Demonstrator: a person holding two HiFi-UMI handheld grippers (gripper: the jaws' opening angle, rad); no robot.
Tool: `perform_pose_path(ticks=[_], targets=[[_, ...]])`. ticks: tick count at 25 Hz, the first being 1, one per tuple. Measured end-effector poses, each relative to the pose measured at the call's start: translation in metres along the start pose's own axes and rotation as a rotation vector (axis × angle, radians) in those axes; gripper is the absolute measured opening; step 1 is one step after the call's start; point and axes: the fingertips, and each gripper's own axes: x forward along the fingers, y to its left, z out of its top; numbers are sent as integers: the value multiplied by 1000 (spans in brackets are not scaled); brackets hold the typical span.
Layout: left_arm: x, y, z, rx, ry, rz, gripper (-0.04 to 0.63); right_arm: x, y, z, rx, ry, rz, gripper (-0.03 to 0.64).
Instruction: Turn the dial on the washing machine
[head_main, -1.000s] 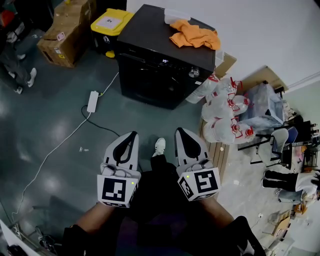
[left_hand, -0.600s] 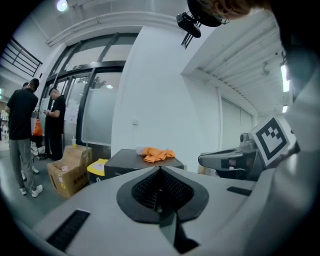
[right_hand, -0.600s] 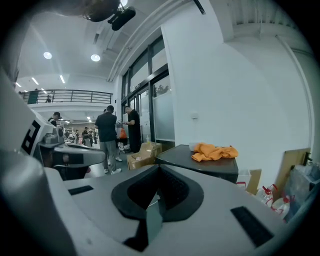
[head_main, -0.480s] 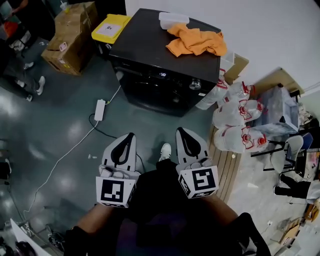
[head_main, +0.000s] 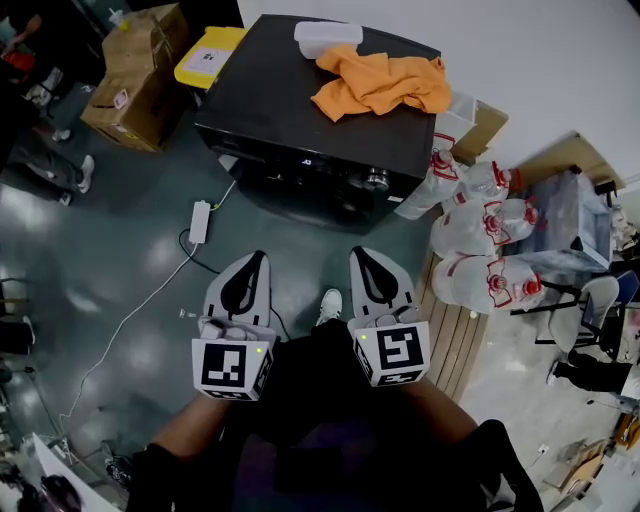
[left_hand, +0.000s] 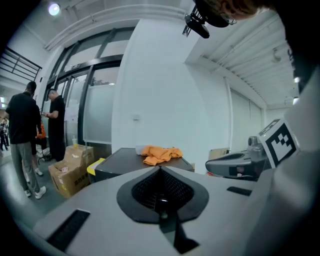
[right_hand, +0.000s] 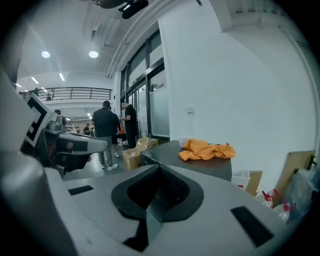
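Floor (head_main: 110, 270): grey and glossy, with a white cable running across it to a power strip (head_main: 200, 222) in front of the machine.
Washing machine (head_main: 300, 110): a black front-loader against the white wall, its flat top facing the head camera.
Cardboard boxes (head_main: 140, 75): stacked to the machine's left, with a yellow-lidded bin (head_main: 208, 55) between them and the machine.
Water bottles (head_main: 480, 235): wrapped packs on the floor just right of the machine.
Orange cloth (head_main: 380, 85): crumpled on the machine's top, towards the right rear, near a white container (head_main: 327, 33).
Left gripper (head_main: 254, 262): held low in front of the person, pointing at the machine; jaws closed together with nothing between them (its own view shows the tips meeting).
Right gripper (head_main: 362, 258): beside the left one and parallel to it; jaws likewise pressed together, gripping nothing.
Shoe (head_main: 330, 303): white, on the floor between the two grippers.
Dial (head_main: 376, 180): a round silver knob at the right end of the machine's front control panel, well apart from both grippers and touched by neither.
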Motion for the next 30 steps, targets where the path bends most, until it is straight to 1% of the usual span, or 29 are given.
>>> perform_pose_path(ticks=[3,10,11,14,18,23,24,26,27,30], targets=[[17,-8,-2,2,15,5,14,5,-17,-4,-1,6,1,15],[44,-22,-20,12,77,9,14,15,-45,-19,-8,34,-2,20],[47,-23,-21,14,83,10,14,17,-49,-20,-5,38,-6,31],[54,-22,-25,20,93,7,14,20,-56,-29,1,59,-25,104],[66,-20,-33,34,98,-15,14,27,-61,-41,4,71,-65,134],[87,-12,-37,44,97,-51,17,41,-75,-51,19,93,-137,176],[92,-9,-37,44,96,-58,25,45,-77,-53,25,100,-148,196],[101,-1,-39,40,101,-65,114,52,-80,-56,37,111,-163,242],[105,2,-40,37,107,-66,145,55,-82,-58,43,116,-170,269],[116,12,-45,37,127,-70,227,63,-86,-62,64,123,-195,303]])
